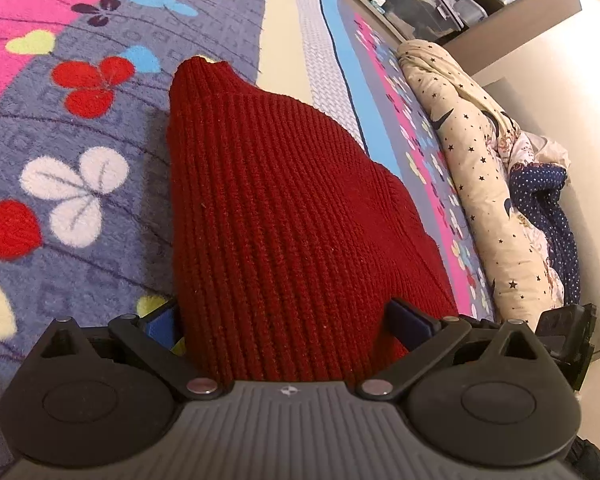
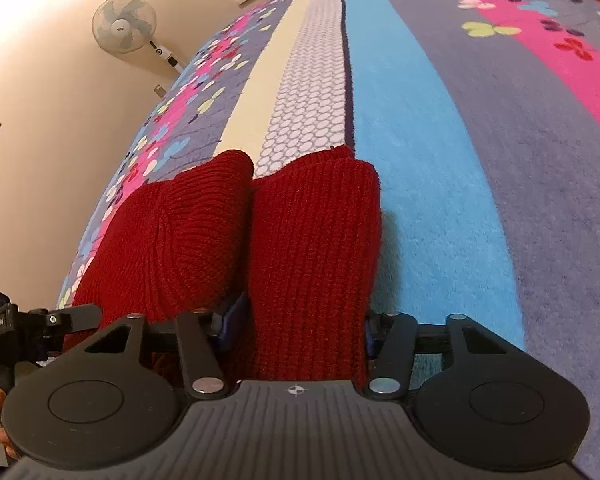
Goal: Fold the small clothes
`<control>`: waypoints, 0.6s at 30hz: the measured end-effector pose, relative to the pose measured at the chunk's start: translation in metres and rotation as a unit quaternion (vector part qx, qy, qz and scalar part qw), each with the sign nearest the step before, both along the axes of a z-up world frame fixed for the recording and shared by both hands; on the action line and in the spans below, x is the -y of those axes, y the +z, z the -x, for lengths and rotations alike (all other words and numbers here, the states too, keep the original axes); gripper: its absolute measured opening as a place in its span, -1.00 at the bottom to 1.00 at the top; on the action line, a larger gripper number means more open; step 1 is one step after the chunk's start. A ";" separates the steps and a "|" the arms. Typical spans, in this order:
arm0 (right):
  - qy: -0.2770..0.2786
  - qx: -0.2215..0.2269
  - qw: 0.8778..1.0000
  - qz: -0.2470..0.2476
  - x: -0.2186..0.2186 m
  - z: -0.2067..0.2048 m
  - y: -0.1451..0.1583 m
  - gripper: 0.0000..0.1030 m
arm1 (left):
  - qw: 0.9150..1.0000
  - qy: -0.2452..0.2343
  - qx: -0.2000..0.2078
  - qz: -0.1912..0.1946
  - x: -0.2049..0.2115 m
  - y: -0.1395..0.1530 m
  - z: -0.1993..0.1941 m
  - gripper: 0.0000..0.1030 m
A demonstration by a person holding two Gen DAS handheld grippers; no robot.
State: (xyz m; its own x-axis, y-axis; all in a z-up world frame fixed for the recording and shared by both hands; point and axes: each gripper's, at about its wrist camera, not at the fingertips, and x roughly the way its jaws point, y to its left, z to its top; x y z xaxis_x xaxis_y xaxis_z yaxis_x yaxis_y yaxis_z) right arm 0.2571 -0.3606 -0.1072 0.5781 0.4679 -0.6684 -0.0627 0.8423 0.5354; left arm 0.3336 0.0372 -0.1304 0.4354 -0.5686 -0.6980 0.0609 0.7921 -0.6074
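Red ribbed knitwear (image 1: 276,216) lies on our flowered blanket (image 1: 80,128), bunched between both grippers. Our left gripper (image 1: 288,320) stands spread wide around it, pads not pressing. Our right gripper (image 2: 300,328) pinches one fold of it, pads touching both sides.

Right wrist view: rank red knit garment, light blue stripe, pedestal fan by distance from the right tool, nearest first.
1. Red ribbed knit garment: between the right tool's fingers, dead centre.
2. Light blue stripe of the fleece blanket: just right of the garment, running away up the bed.
3. White pedestal fan: upper left, against the wall beyond the bed's far edge.
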 end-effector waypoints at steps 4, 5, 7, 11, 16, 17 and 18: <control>-0.001 0.004 1.000 0.000 0.000 0.001 0.001 -0.02 | 1.000 0.001 -0.002 -0.001 0.004 0.001 -0.003 1.00; -0.001 0.005 1.000 0.000 0.000 0.000 0.001 -0.04 | 1.000 0.001 -0.003 -0.001 0.004 0.001 -0.003 1.00; -0.001 0.010 1.000 0.002 -0.002 0.002 0.002 -0.14 | 1.000 0.002 -0.005 -0.001 0.004 0.001 -0.004 1.00; -0.002 0.028 1.000 0.015 -0.006 0.004 0.008 -0.27 | 1.000 0.002 -0.004 -0.003 0.004 0.002 -0.004 0.97; -0.002 0.043 0.999 0.020 -0.009 0.004 0.014 -0.35 | 0.999 -0.013 0.033 -0.024 0.007 0.017 -0.001 0.43; 0.000 0.050 0.998 0.022 -0.010 0.003 0.017 -0.36 | 0.998 -0.019 0.043 -0.028 0.007 0.023 0.000 0.35; 0.001 0.057 0.998 0.023 -0.011 0.003 0.019 -0.37 | 0.998 -0.021 0.054 -0.033 0.007 0.028 0.001 0.32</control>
State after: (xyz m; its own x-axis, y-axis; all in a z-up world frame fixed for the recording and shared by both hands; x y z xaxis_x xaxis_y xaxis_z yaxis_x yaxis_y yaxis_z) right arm 0.2543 -0.3498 -0.0879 0.6512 0.4389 -0.6191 -0.1225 0.8659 0.4850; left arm 0.3325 0.0302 -0.1029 0.4866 -0.5419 -0.6853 0.1565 0.8258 -0.5419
